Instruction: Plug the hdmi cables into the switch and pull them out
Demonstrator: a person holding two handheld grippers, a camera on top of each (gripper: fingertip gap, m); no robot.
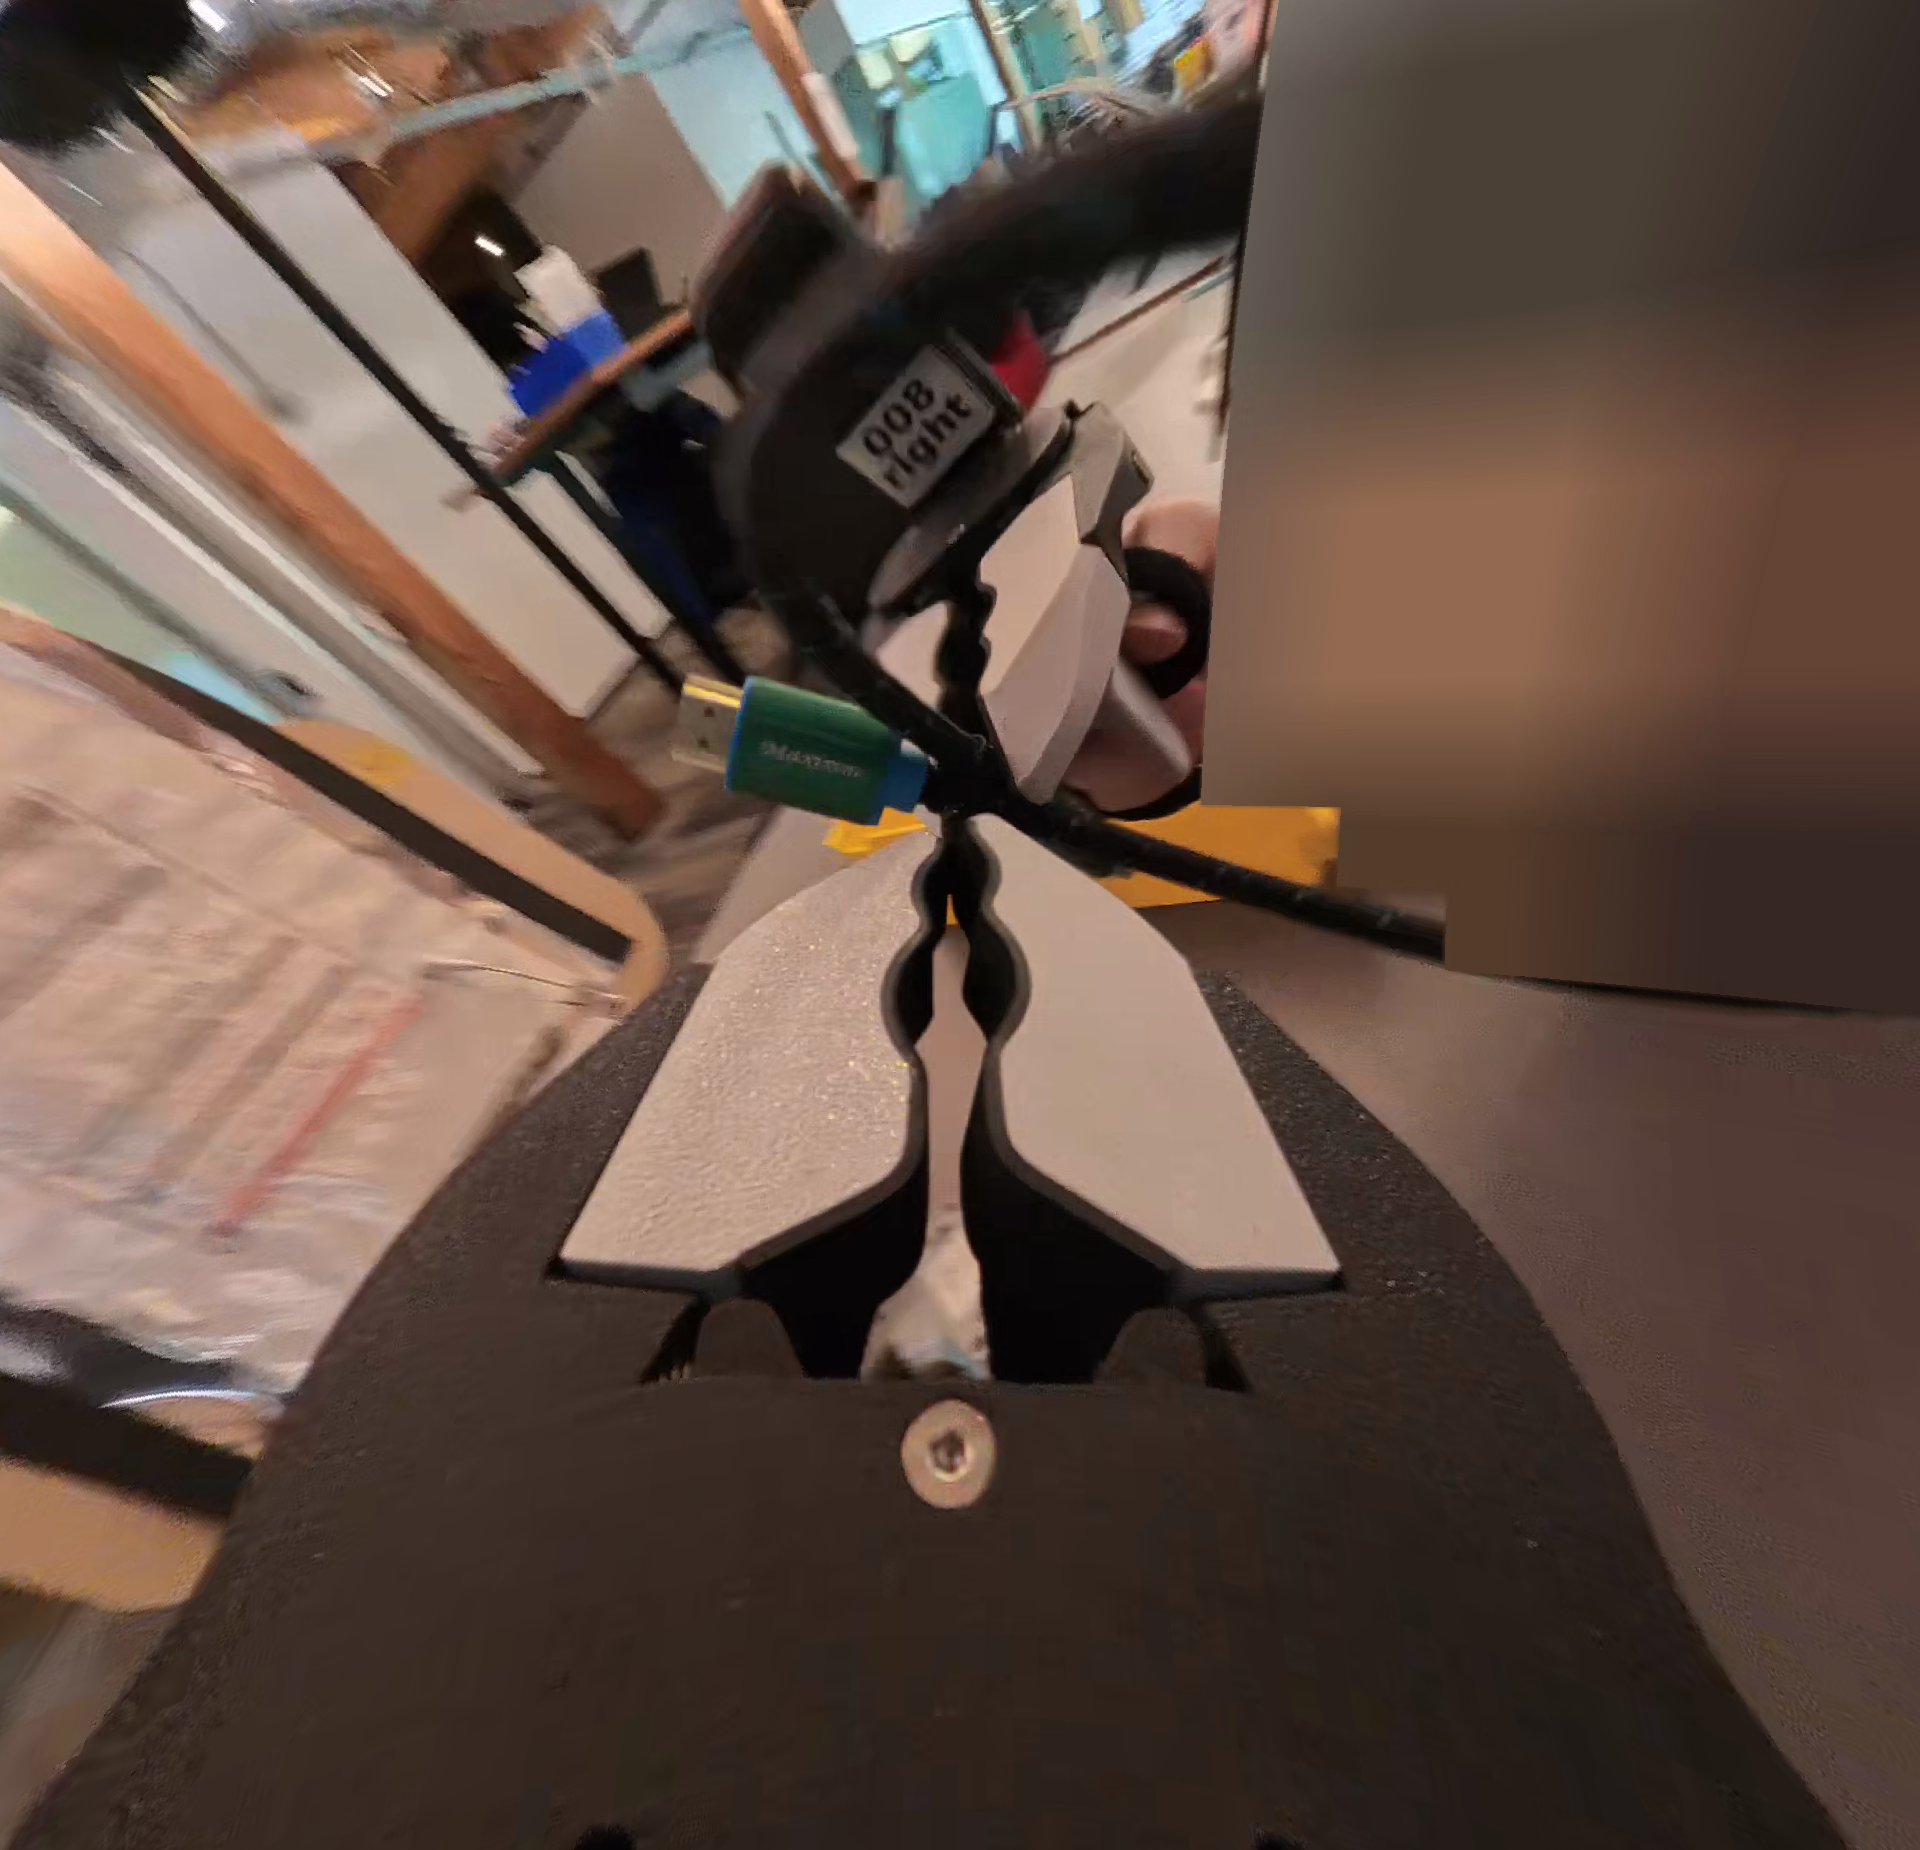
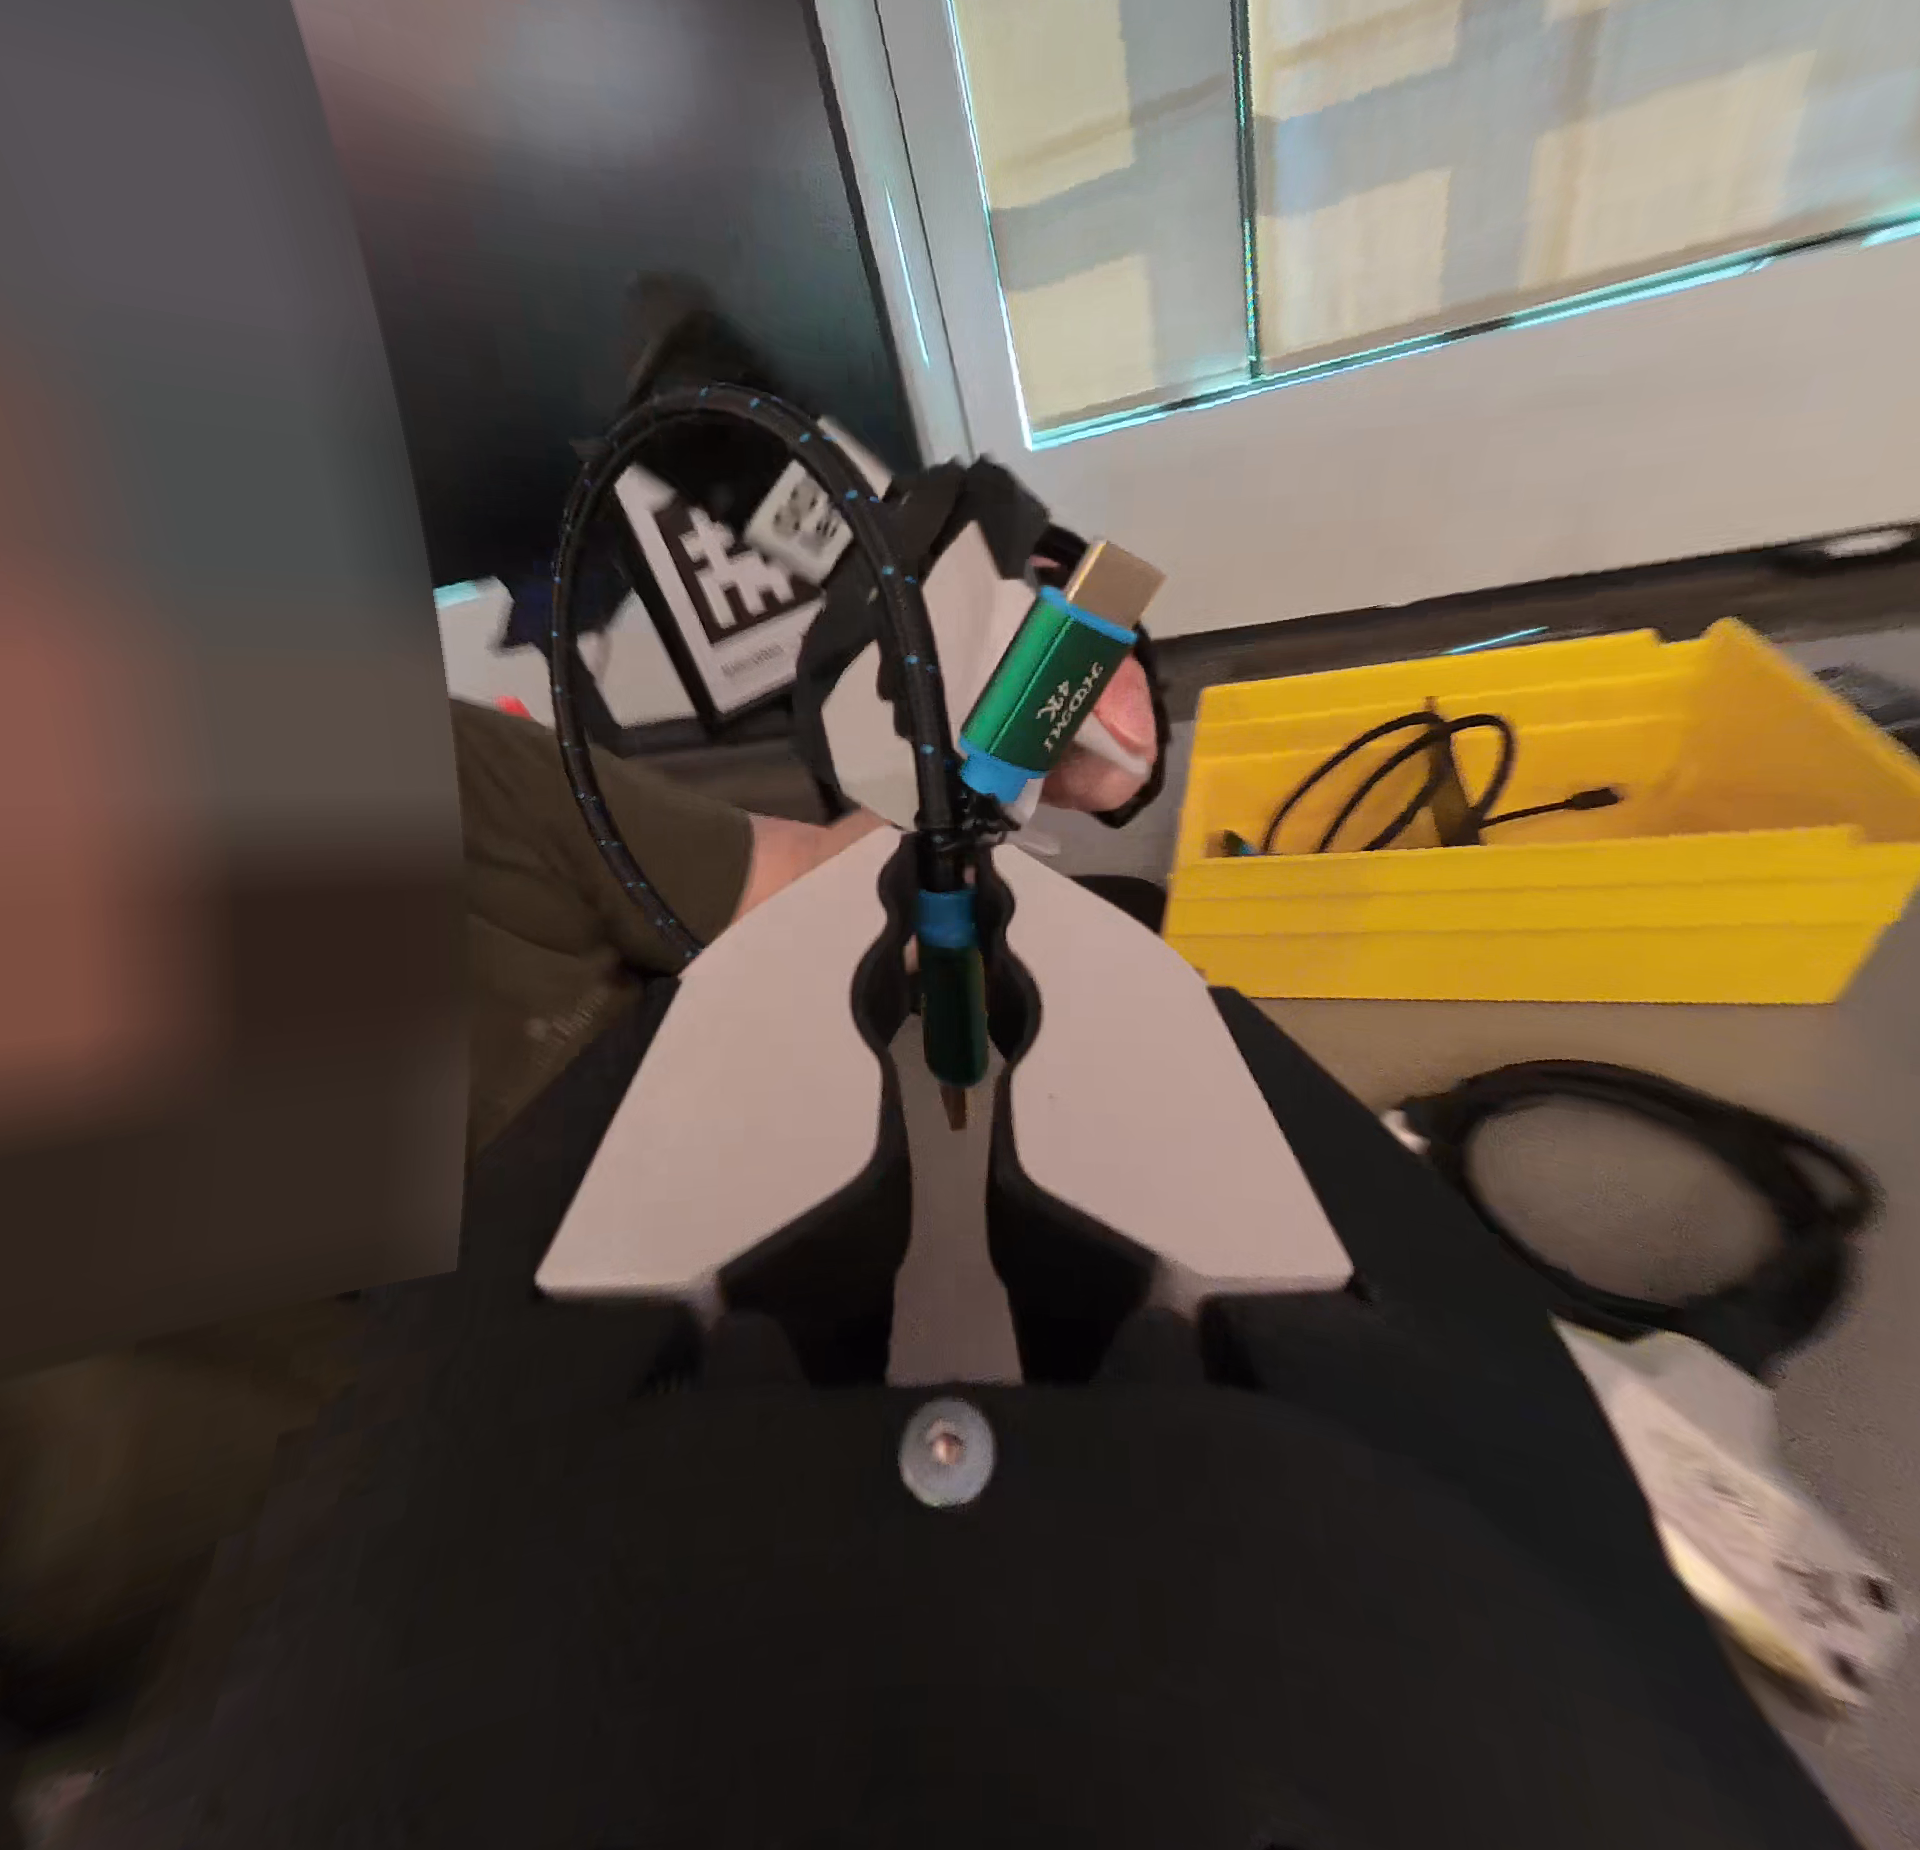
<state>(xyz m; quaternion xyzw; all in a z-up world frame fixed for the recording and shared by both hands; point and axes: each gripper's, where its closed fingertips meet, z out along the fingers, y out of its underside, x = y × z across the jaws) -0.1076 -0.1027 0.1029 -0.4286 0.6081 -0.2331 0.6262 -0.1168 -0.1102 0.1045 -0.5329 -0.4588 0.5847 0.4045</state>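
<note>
A black braided HDMI cable with green plugs is held up in the air by both grippers. My left gripper [image 1: 951, 844] is shut on the cable just behind one green plug [image 1: 810, 751], whose metal tip points left. My right gripper [image 2: 951, 844] is shut on the other green plug [image 2: 948, 1011], which lies between its fingers with its tip toward the camera. The cable [image 2: 582, 605] loops up and left from there. The first plug [image 2: 1049, 678] also shows beyond, by the left gripper's white fingers [image 2: 977, 637]. The two grippers' tips almost touch. No switch is in view.
A yellow bin [image 2: 1507, 938] with more black cables stands on the grey table [image 2: 1351, 1052] to the right. A coiled black cable [image 2: 1662, 1198] and a white packet [image 2: 1745, 1488] lie nearer. A person's hands hold both grippers. My two grippers' fingertips are within a few centimetres of each other. Both grippers' tips are roughly 25 cm from the white packet [image 2: 1745, 1488].
</note>
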